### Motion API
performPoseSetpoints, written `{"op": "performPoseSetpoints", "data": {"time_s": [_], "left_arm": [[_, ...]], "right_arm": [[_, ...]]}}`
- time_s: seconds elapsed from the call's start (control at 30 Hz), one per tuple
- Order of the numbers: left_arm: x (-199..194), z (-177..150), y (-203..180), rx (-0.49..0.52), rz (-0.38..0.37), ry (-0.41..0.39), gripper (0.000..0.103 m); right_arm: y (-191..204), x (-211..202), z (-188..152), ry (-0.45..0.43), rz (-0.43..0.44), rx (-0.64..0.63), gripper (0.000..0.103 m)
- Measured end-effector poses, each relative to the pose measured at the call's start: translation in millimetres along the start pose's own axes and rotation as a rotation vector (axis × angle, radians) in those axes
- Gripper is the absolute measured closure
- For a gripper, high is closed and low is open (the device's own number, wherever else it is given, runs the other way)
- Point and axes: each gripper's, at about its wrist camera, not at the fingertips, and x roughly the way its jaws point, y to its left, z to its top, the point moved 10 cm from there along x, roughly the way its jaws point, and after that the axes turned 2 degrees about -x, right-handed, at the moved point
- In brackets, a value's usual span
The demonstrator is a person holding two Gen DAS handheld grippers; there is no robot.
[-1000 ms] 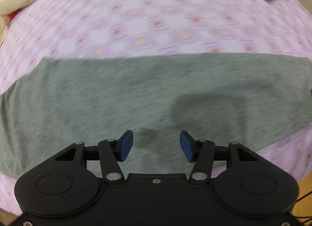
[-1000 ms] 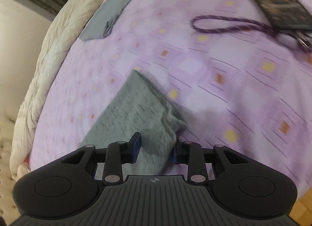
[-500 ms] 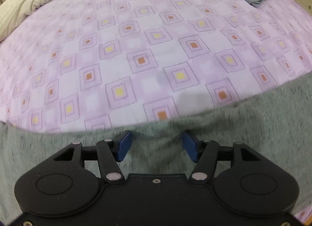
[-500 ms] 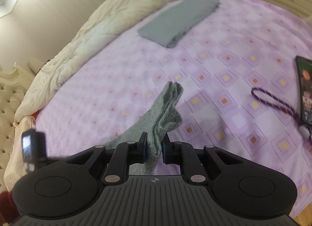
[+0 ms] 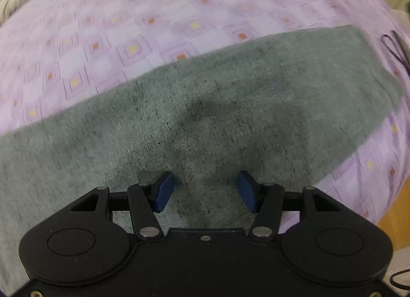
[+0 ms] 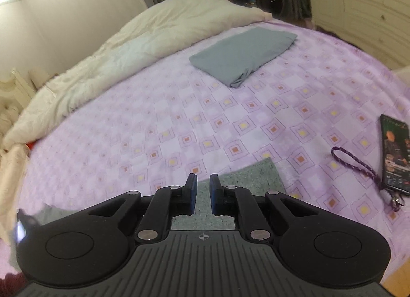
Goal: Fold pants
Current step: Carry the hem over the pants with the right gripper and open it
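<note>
Grey pants (image 5: 230, 97) lie flat in a long band across the purple patterned bed sheet (image 5: 128, 28). My left gripper (image 5: 205, 181) hovers just over their middle, pointing steeply down; its jaws stand wide, closing slightly, with nothing between them. In the right wrist view one end of the pants (image 6: 251, 176) lies flat on the sheet below my right gripper (image 6: 203, 181). That gripper is raised; its jaws are closing to a narrow gap with no cloth between the blue pads.
A folded blue-grey garment (image 6: 243, 53) lies far across the bed, beside a cream duvet (image 6: 128, 41). A phone (image 6: 396, 153) with a purple wrist cord (image 6: 353, 163) rests at the right. The bed edge and wooden floor (image 5: 394, 210) show at lower right.
The right gripper closed on the pants' end, lifted it, then let go and rose; the end now lies flat. The left gripper swung past the pants' far edge and back over their middle.
</note>
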Motion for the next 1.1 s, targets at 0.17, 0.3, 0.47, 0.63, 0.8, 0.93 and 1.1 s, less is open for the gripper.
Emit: {"op": "performPoseSetpoints", "data": {"time_s": [0.17,0.3,0.47,0.63,0.8,0.93,1.1], "left_arm": [[-29,-3,21,-0.029,-0.043,-0.039,0.046],[-41,-13,44,-0.025,0.000,-0.040,0.046],[-42,-19,68,-0.153,0.077,-0.021,0.046],[-44,-32,78,-0.284,0.122,0.016,0.046],[-50,-36,73,-0.294,0.166,0.027,0.046],[-51,-33,63,-0.288,0.180,0.034,0.046],[-40,-11,46,-0.255,0.152,0.025,0.046]], "right_arm": [[-26,2,-24,-0.011,-0.123,0.202,0.086],[-64,17,-55,0.061,-0.235,0.219,0.078],[-98,40,-71,0.136,-0.189,0.259,0.076],[-123,64,-71,0.151,-0.101,0.369,0.063],[-118,58,-80,0.176,-0.041,0.404,0.063],[-108,54,-98,0.201,0.006,0.396,0.063],[-107,79,-77,0.152,0.032,0.344,0.063]]}}
